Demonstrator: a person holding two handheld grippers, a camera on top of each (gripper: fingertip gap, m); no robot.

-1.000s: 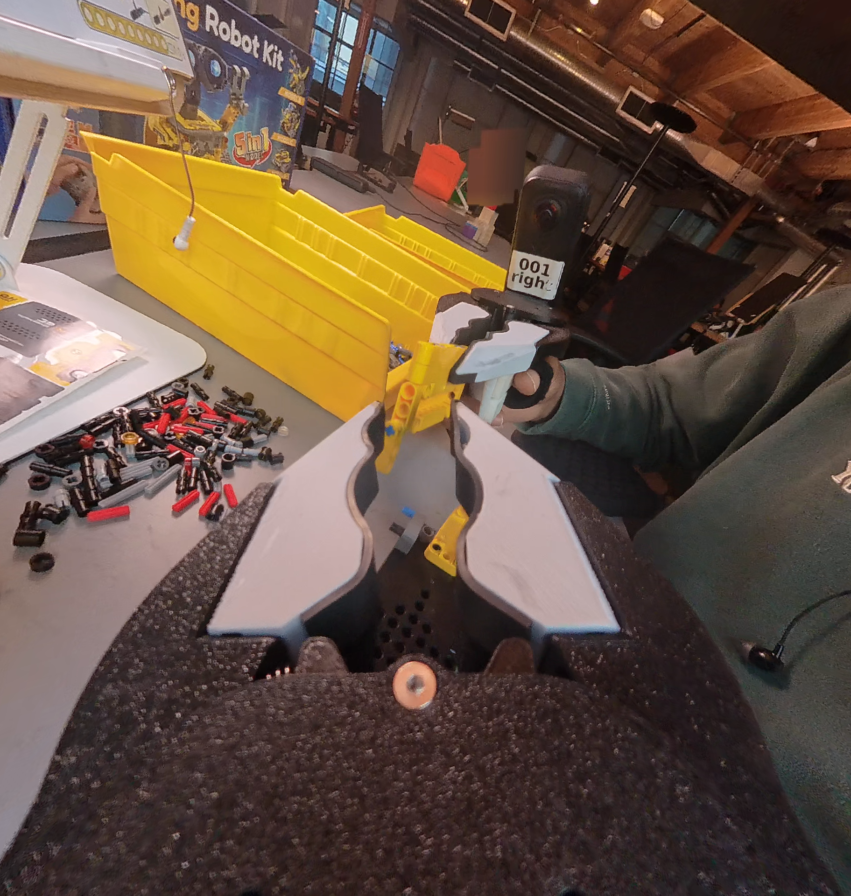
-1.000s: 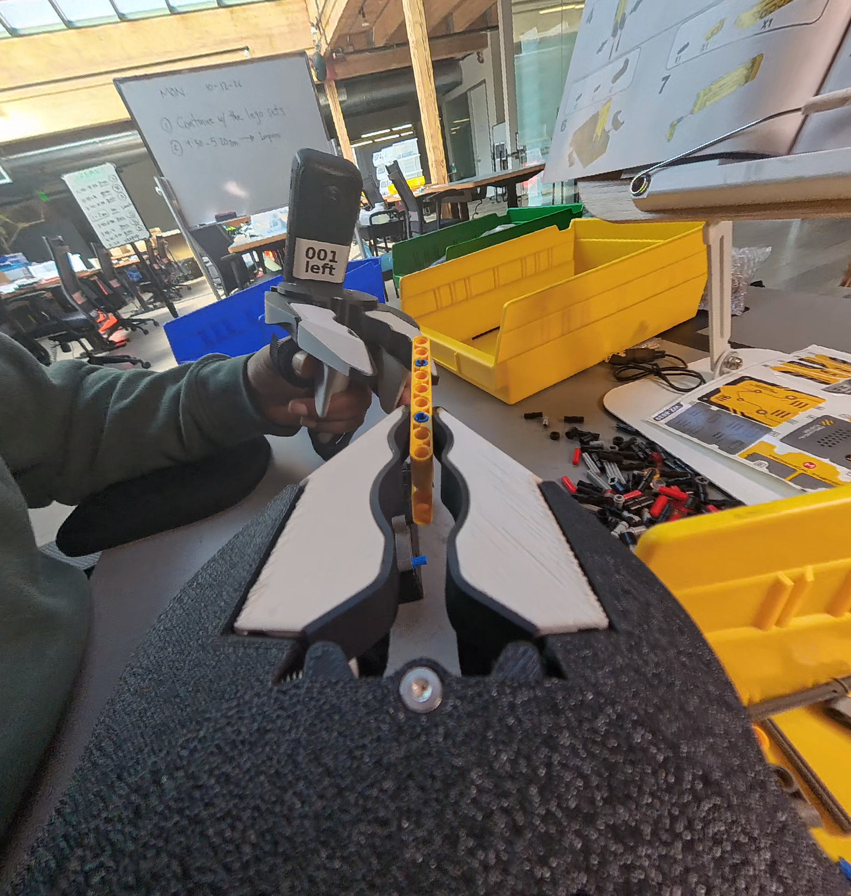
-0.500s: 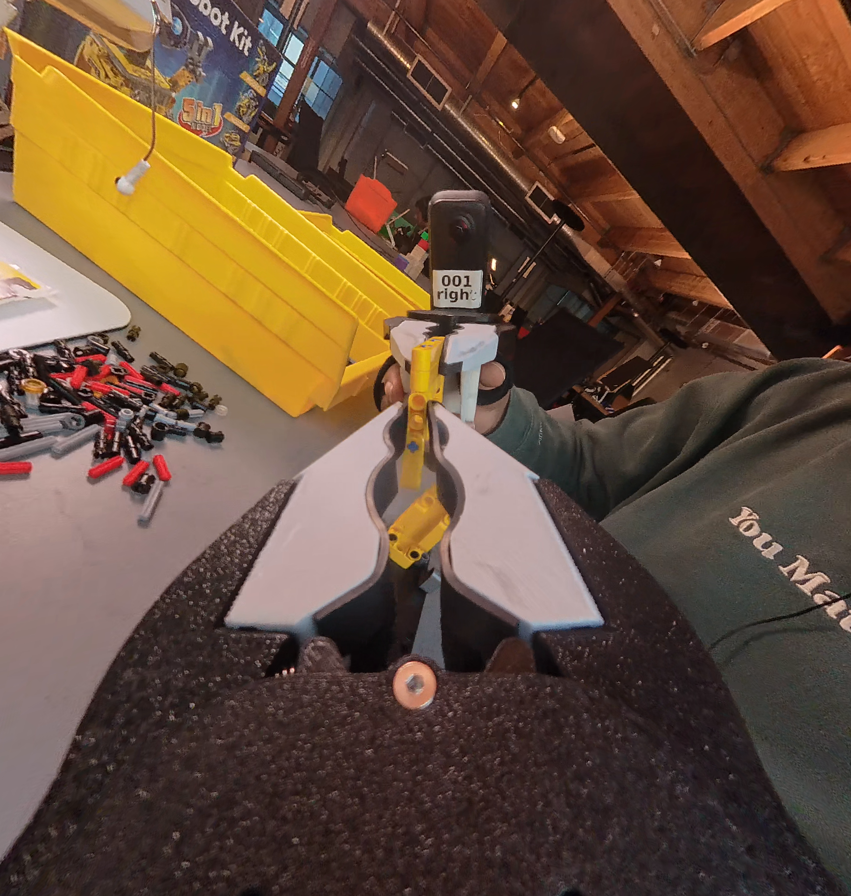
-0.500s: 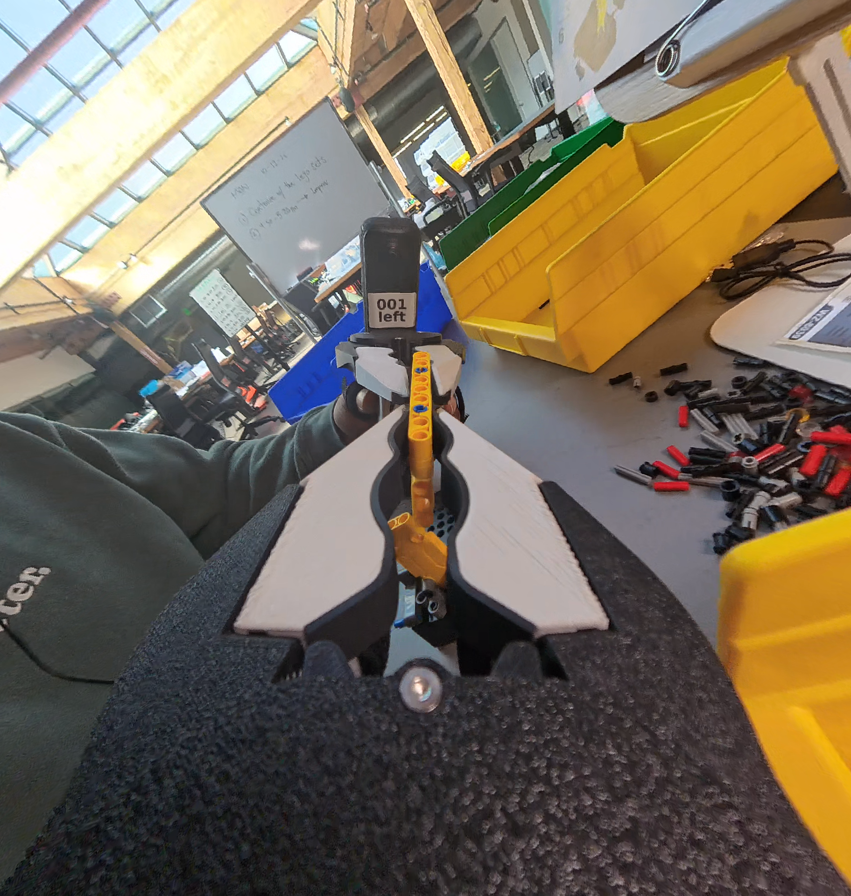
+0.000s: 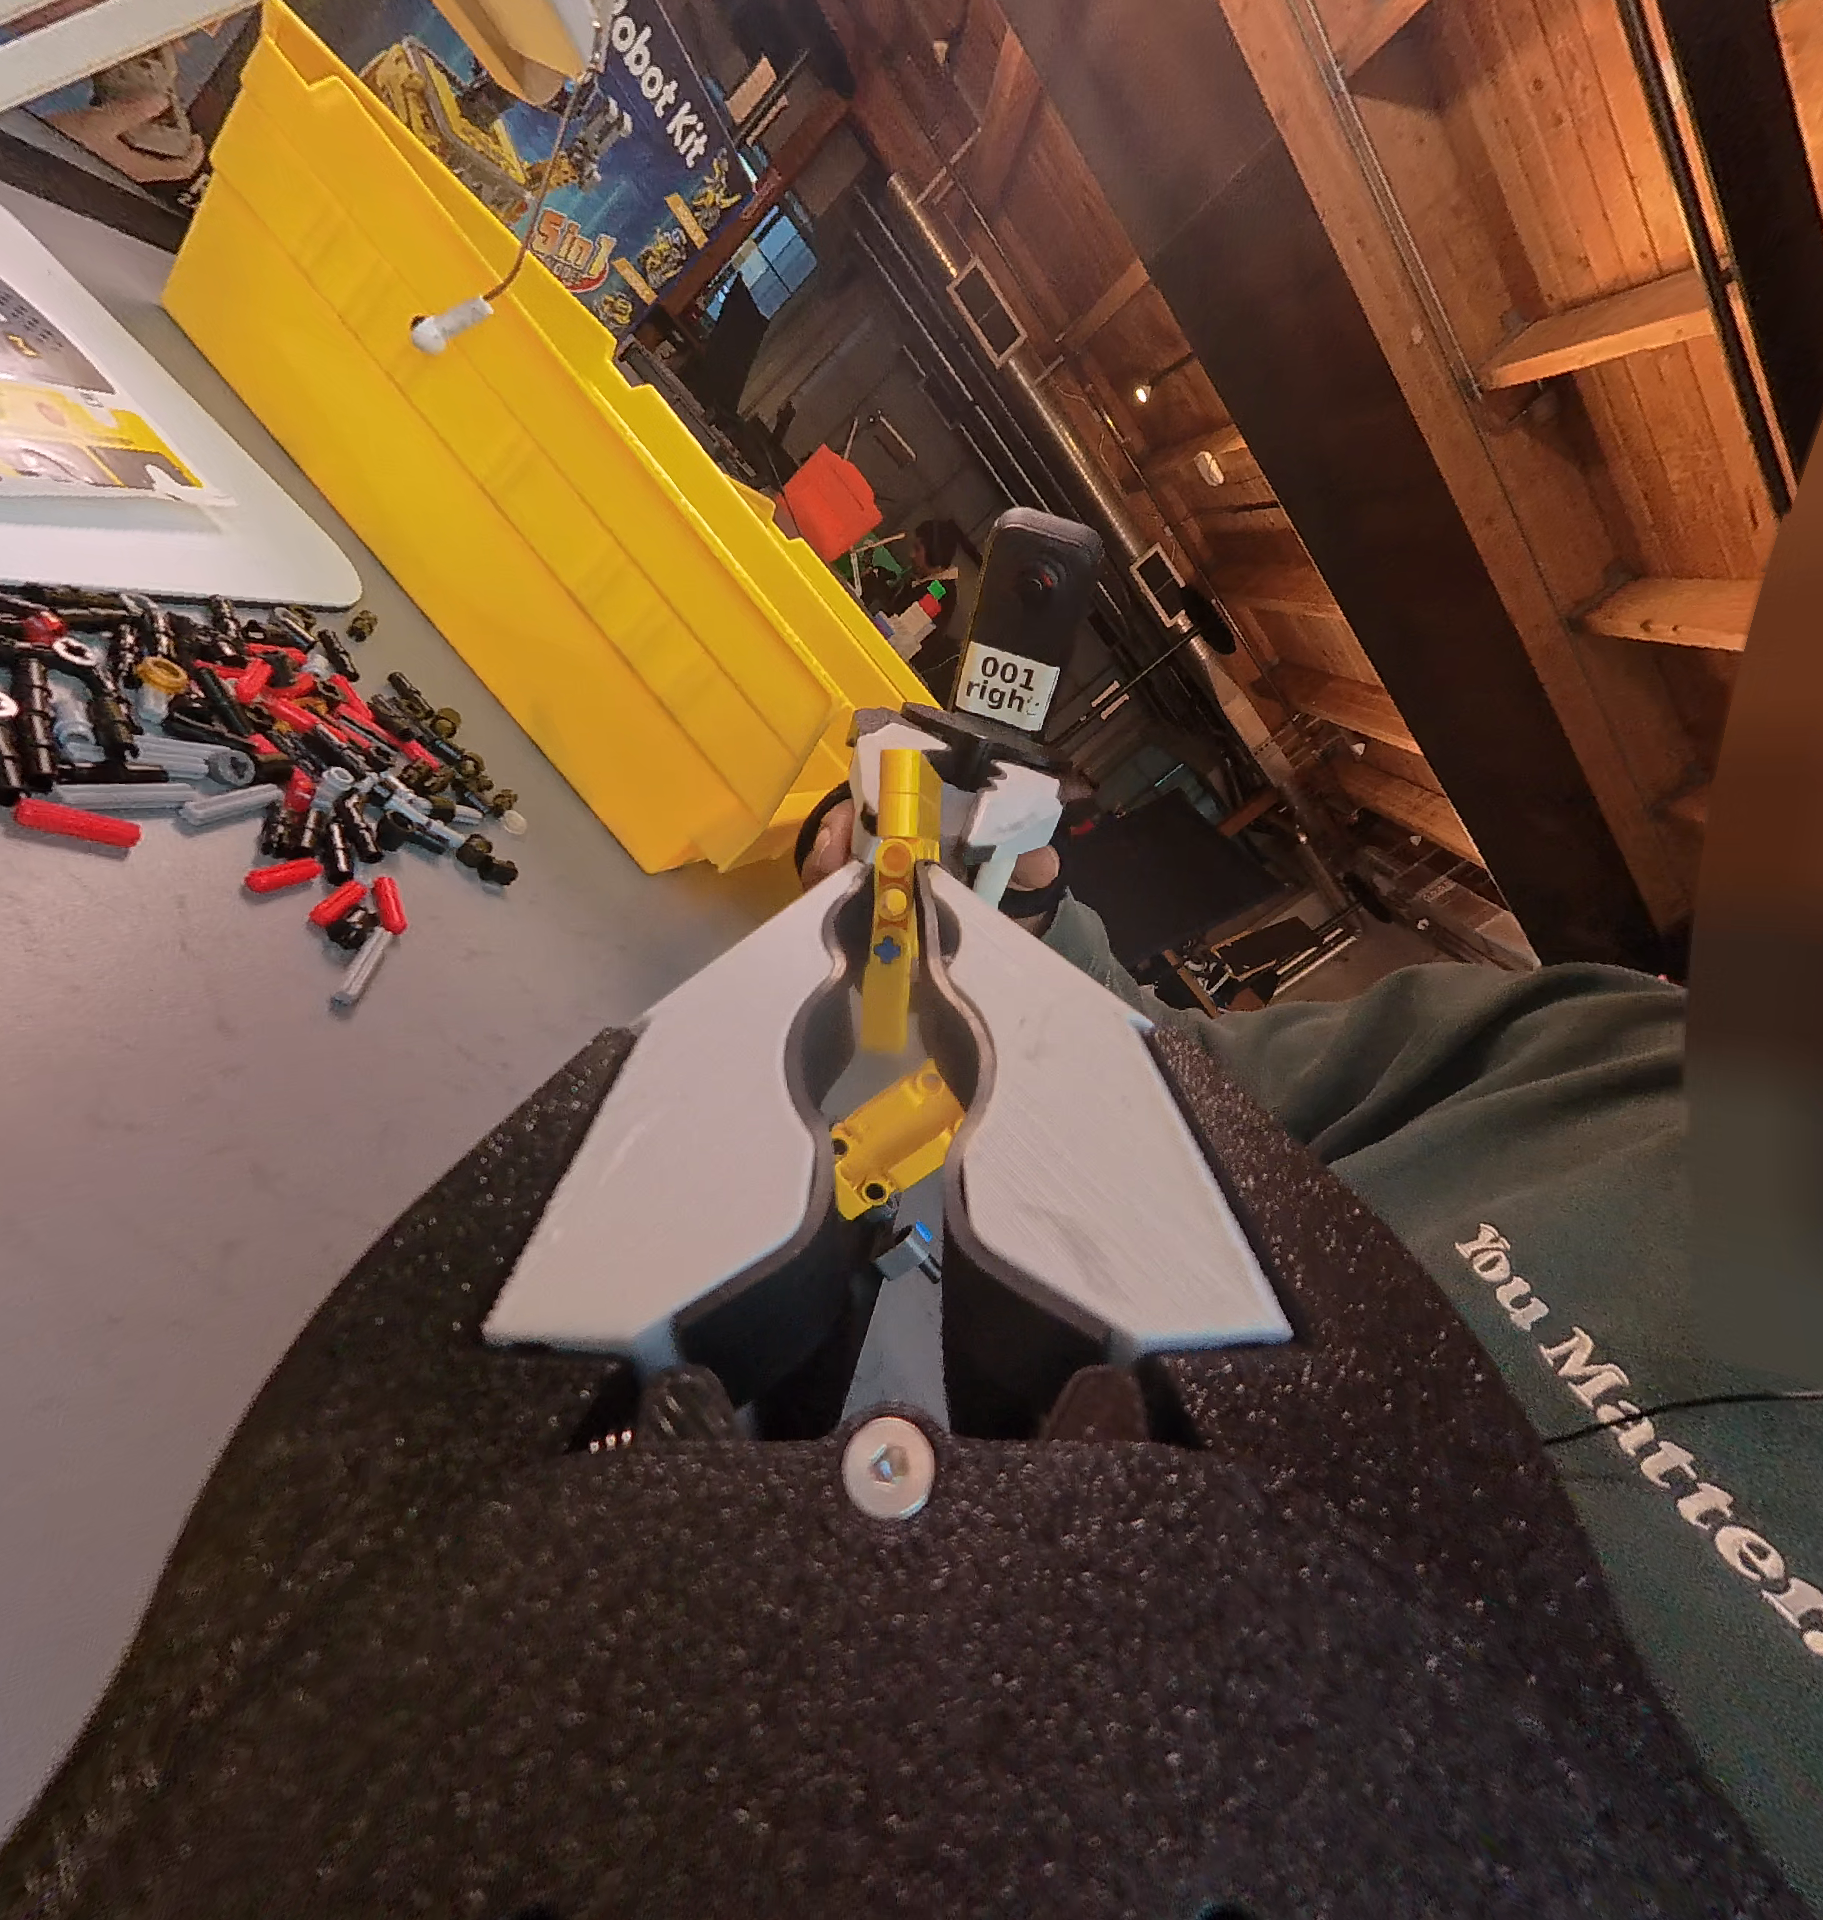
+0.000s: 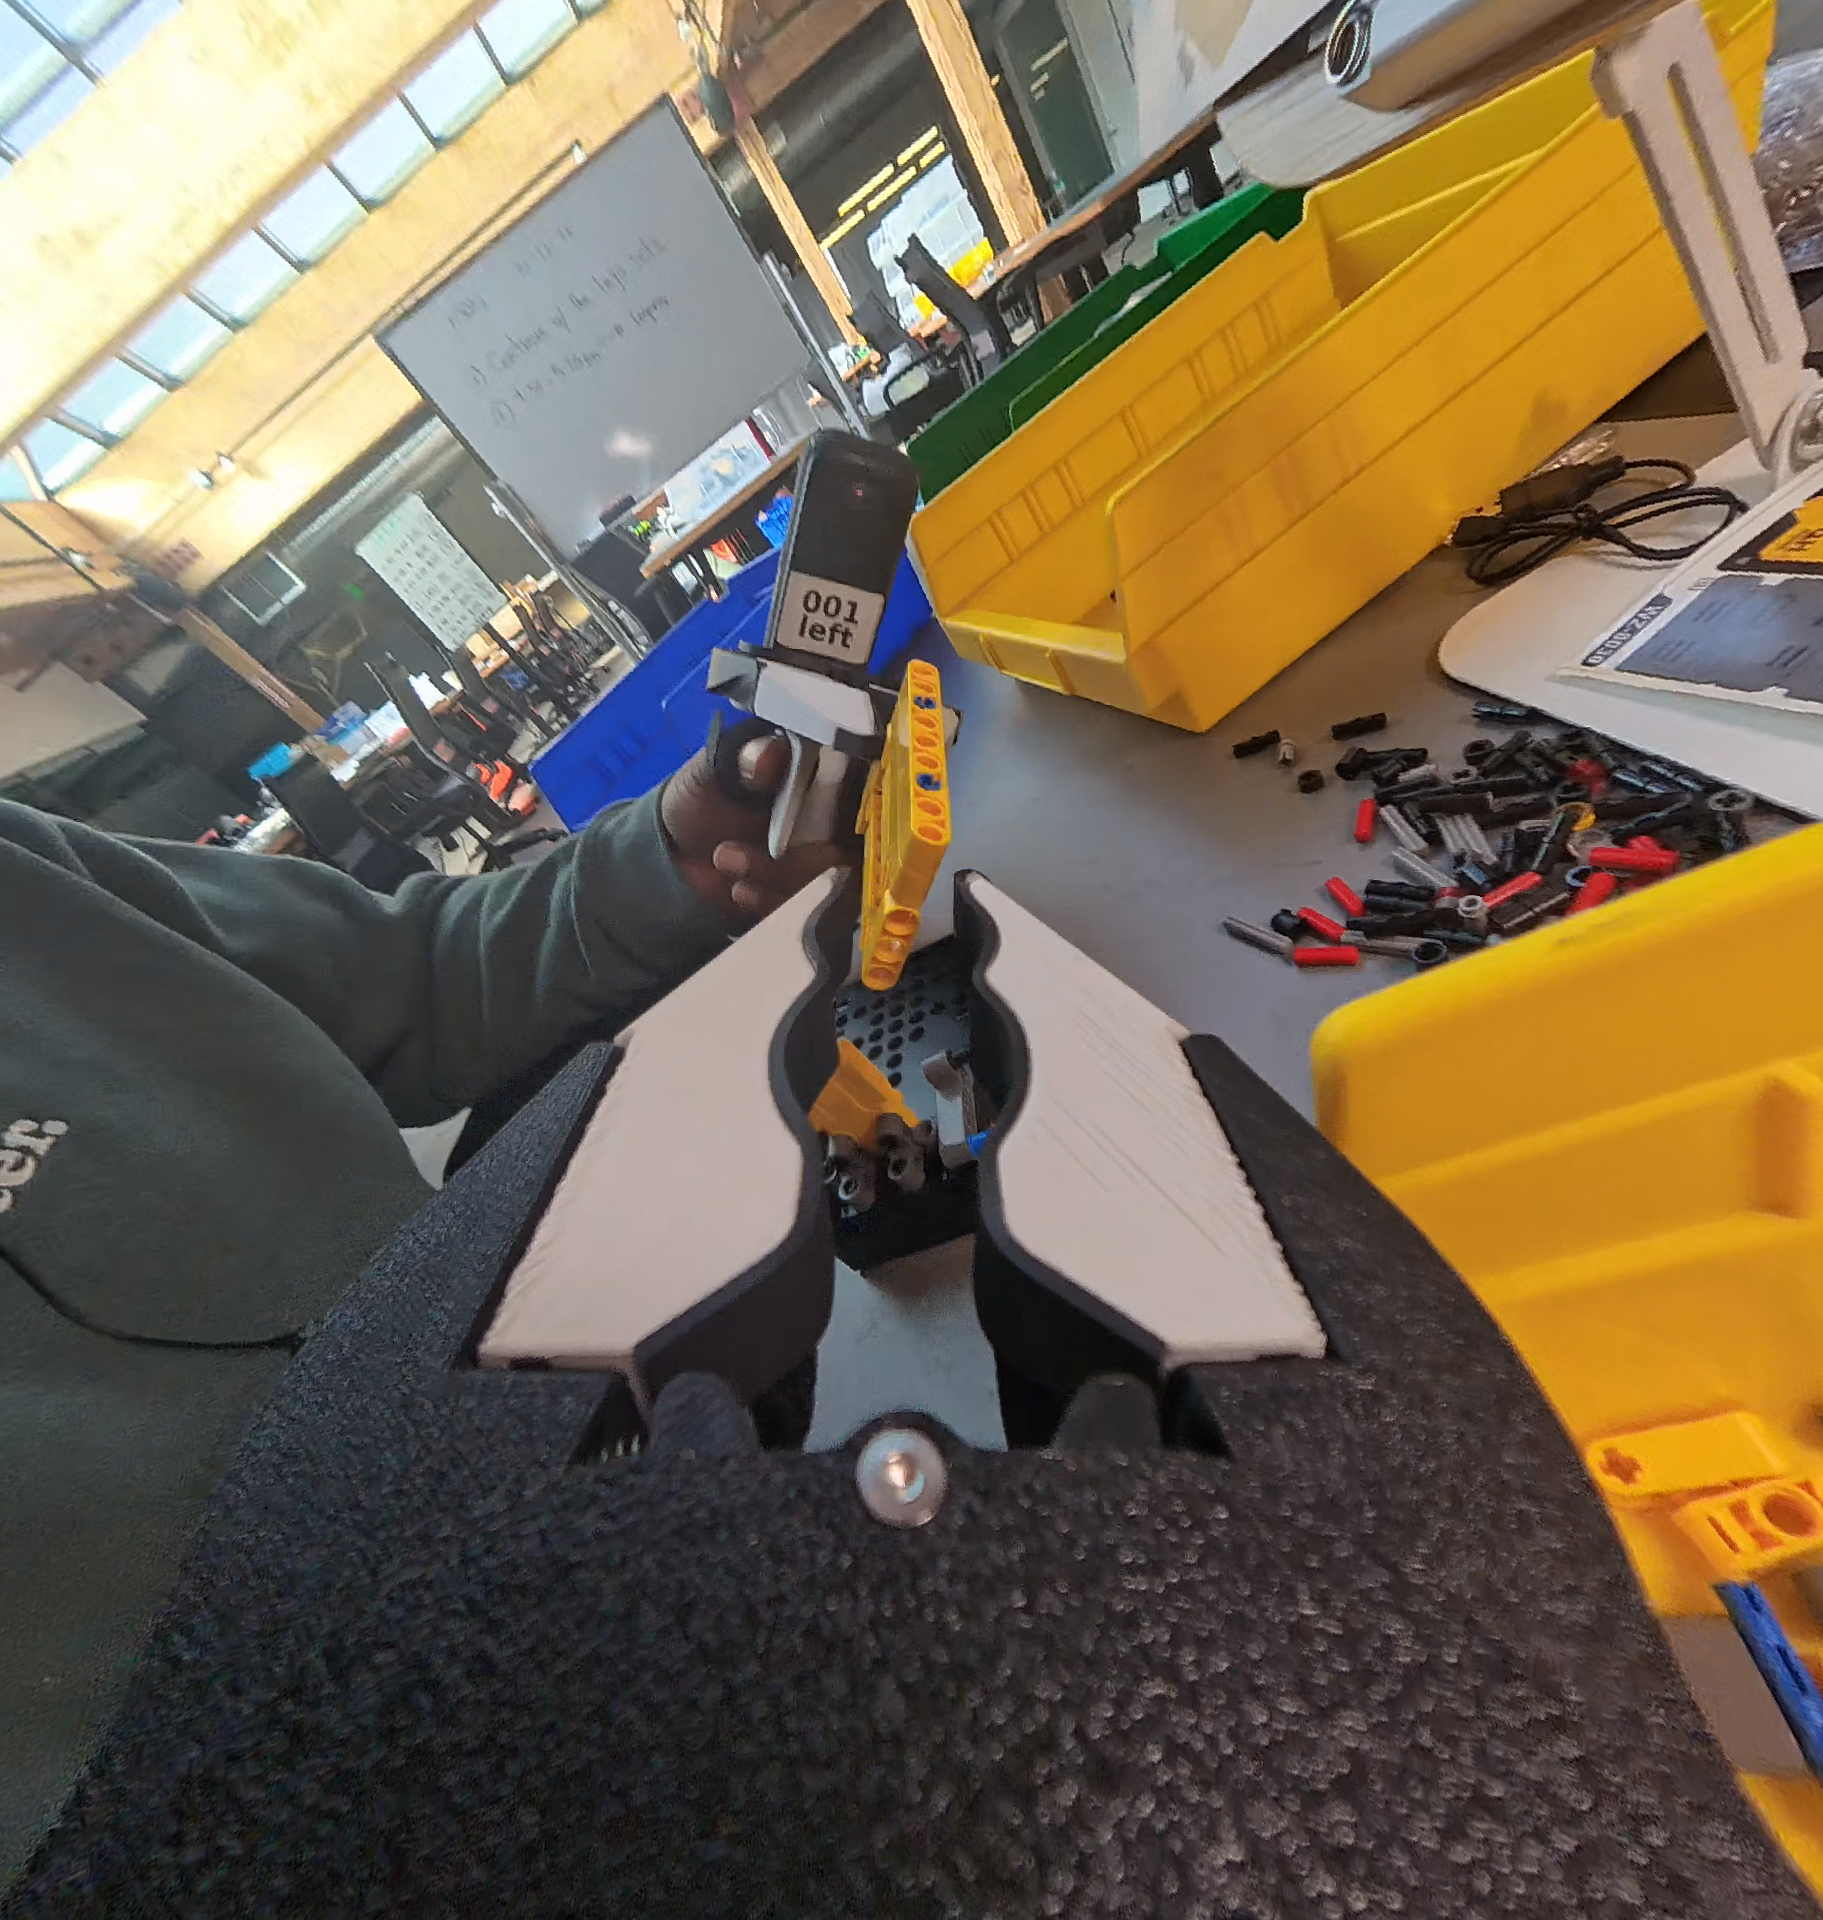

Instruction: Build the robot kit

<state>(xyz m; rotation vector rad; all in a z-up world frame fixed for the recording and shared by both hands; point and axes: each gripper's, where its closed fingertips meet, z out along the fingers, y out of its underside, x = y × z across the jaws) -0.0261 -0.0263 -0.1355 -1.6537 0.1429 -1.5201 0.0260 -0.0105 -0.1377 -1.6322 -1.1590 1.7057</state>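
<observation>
A yellow holed beam assembly point(image 5: 889, 977) with blue pins, a yellow angled block and a grey connector hangs between the two grippers above the grey table. My left gripper point(image 5: 894, 883) is shut on its beam. The left gripper also shows in the right wrist view point(image 6: 865, 738), gripping the far end of the beam point(image 6: 907, 821). My right gripper point(image 6: 899, 883) is open, its fingers standing on either side of the beam with small gaps. The right gripper shows farther off in the left wrist view point(image 5: 943, 795), fingers apart around the yellow end.
A pile of small black, red and grey pins point(image 5: 211, 748) lies on the table point(image 5: 159, 1091). Yellow bins point(image 5: 491, 499) stand behind it, and another yellow bin point(image 6: 1613, 1195) is close on the right. An instruction sheet point(image 5: 45, 436), a black cable point(image 6: 1593, 520) and a blue bin point(image 6: 658, 707) are nearby. Tip to tip, the grippers are about 6 cm apart.
My left gripper closed on the yellow assembly. My right gripper, shut on the beam half a second ago, has opened. Both grippers have tilted.
</observation>
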